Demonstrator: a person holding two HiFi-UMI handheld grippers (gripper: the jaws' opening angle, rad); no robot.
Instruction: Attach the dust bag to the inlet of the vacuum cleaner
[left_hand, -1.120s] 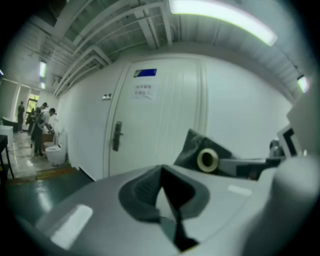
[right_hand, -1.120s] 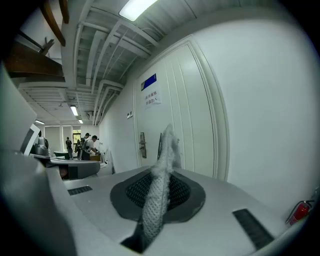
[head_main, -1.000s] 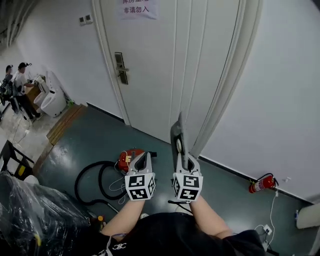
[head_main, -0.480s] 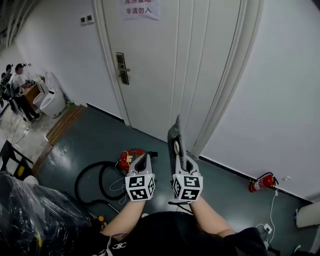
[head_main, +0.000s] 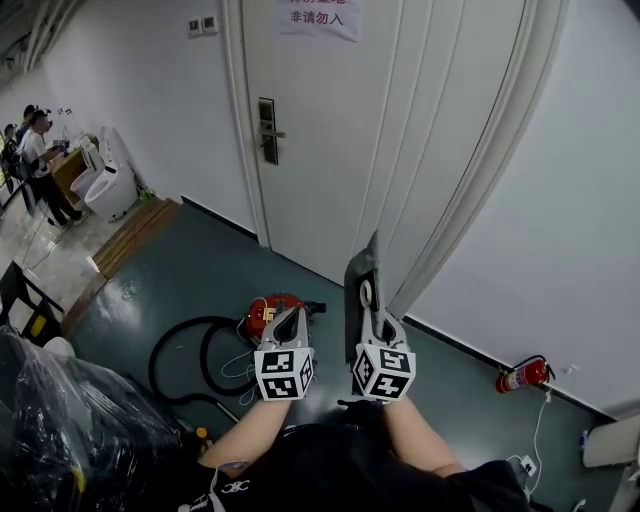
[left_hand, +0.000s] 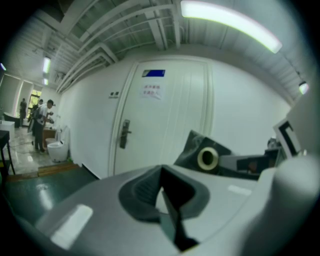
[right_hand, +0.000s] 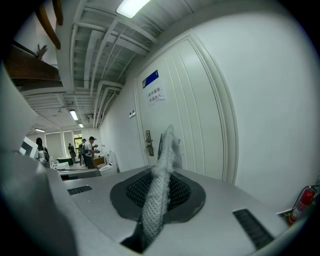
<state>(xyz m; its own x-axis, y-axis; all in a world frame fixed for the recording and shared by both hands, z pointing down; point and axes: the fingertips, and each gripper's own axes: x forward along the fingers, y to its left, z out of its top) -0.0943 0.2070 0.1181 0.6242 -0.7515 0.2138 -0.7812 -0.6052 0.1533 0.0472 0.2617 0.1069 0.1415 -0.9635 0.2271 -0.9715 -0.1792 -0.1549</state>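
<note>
The grey dust bag (head_main: 360, 285) stands upright in front of me, a pale ring (left_hand: 207, 158) on its collar. My right gripper (head_main: 378, 322) is shut on its lower edge. In the right gripper view the mesh fabric (right_hand: 161, 170) is pinched between the pads. My left gripper (head_main: 290, 322) is held beside it, shut with nothing in it, its jaws (left_hand: 162, 192) pressed together. The red vacuum cleaner (head_main: 272, 310) sits on the dark floor just beyond the left gripper, its black hose (head_main: 185, 365) looped to the left.
A white door (head_main: 370, 130) with a metal handle (head_main: 268, 130) rises straight ahead. A red fire extinguisher (head_main: 520, 375) lies by the right wall. Something wrapped in plastic (head_main: 70, 420) fills the near left. People stand by a desk (head_main: 30, 150) at the far left.
Both grippers and the bag have moved a little together with the head, so the door sits further right in view. Both grips are unchanged.
</note>
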